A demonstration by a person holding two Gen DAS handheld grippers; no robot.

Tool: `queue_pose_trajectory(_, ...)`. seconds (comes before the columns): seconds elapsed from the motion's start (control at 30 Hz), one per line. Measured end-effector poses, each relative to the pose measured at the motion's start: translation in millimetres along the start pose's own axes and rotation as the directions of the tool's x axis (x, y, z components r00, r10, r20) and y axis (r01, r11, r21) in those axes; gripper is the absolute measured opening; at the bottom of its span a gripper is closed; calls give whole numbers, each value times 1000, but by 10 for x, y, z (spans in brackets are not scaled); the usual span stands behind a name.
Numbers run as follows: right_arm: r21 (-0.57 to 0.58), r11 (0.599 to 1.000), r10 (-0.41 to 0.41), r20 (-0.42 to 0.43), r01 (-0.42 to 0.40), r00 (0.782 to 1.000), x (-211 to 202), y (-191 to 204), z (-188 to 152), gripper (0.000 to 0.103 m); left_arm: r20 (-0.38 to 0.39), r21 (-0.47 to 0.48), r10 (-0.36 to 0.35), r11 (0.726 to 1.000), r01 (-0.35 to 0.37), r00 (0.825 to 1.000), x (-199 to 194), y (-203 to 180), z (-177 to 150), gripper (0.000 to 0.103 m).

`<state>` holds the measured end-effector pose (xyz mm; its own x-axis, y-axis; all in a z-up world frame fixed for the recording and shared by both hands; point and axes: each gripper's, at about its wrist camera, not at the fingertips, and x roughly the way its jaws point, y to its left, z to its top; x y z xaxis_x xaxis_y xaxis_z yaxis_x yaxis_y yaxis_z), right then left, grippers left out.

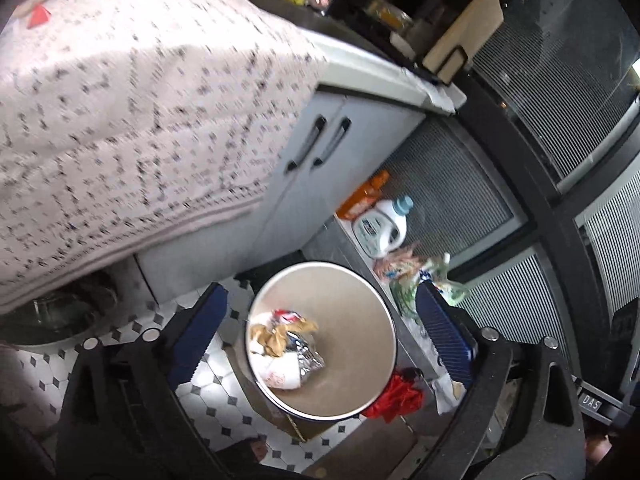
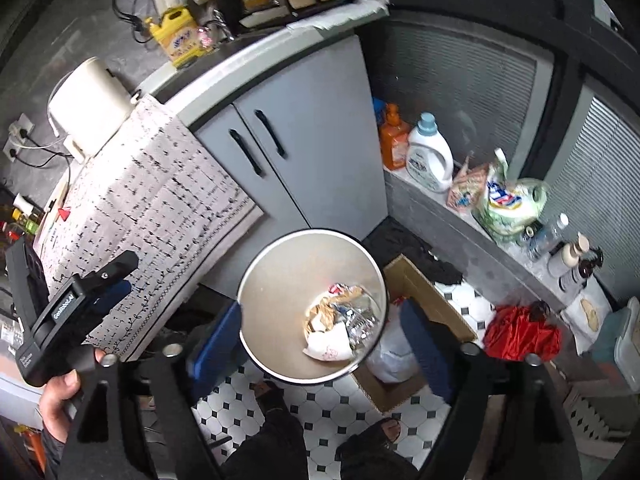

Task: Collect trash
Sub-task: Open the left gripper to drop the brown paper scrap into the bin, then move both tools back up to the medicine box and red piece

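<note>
A round tan trash bin (image 1: 348,364) stands on the tiled floor, seen from above in both views (image 2: 280,280). Crumpled trash (image 1: 286,346) lies at its bottom: brown paper, foil wrappers and a white paper cup (image 2: 340,330). My left gripper (image 1: 324,336) is open and empty above the bin, one blue pad on each side of it. My right gripper (image 2: 320,340) is open and empty above the bin too. The left gripper's body also shows at the left of the right wrist view, held in a hand (image 2: 76,312).
A grey cabinet (image 2: 304,140) with a patterned cloth (image 2: 152,216) stands beside the bin. A ledge holds detergent bottles (image 2: 428,156) and bags (image 2: 508,204). A cardboard box (image 2: 424,320) and a red cloth (image 2: 520,336) lie by the bin. My feet (image 2: 384,432) stand on the tiles.
</note>
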<state>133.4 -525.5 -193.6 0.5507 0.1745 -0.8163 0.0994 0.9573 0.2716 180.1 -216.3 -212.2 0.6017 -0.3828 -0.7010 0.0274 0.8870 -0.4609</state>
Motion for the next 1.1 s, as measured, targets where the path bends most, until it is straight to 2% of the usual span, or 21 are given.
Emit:
queue_pose_trajectory(0.2, -31, 999, 23, 51, -22, 998, -80, 230, 89, 95, 61, 3, 41, 999, -41, 997, -326, 139, 165, 97)
queue_pose_trajectory(0.57, -97, 992, 91, 92, -82, 992, -159, 873, 279, 95, 176, -36, 113, 993, -109, 978, -960, 562, 553, 97)
queue_pose_trajectory(0.8, -141, 982, 136, 83, -124, 987, -58, 1500, 444, 95, 208, -64, 159, 987, -149, 965, -1300, 1003, 898, 97)
queue_pose_trajectory(1.1, -198, 961, 211, 74, -193, 975, 273, 2640, 681, 95, 244, -82, 214, 976, -200, 946, -1642, 1641, 1423, 97)
